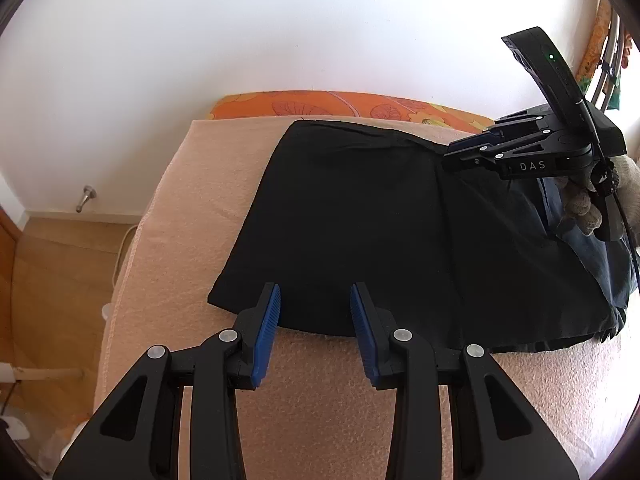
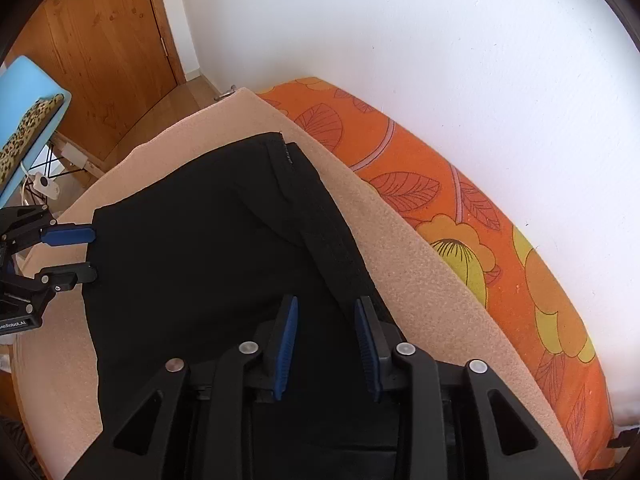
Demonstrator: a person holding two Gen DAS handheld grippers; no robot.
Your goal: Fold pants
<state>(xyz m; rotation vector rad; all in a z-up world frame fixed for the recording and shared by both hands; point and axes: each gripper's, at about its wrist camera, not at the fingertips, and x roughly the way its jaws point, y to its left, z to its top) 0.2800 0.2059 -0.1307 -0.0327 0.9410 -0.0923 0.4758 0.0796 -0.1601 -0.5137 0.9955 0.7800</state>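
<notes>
White wall (image 1: 200, 40) is filling the background in both views, w/ an orange floral sheet (image 2: 460, 208) running along its base. Peach blanket (image 1: 320, 400) is covering the bed, lying next to the floral strip. Black pants (image 1: 340, 220) are lying flat on the blanket, folded over into a broad panel, near edge just by the left gripper (image 1: 315, 312). Left gripper is hovering at that edge w/ fingers spread apart, nothing between the blue pads (image 1: 266, 332). Right gripper (image 2: 326, 336) is sitting over the pants near their far-side seam, fingers parted too, holding nothing. In the left wrist view the right gripper's body is reading "DAS" in pale letters, a gloved hand (image 1: 600, 196) gripping it & a green LED (image 1: 551, 56) glowing. On the left gripper, seen from the right wrist, partial lettering approx "…RobotAI" is showing.
</notes>
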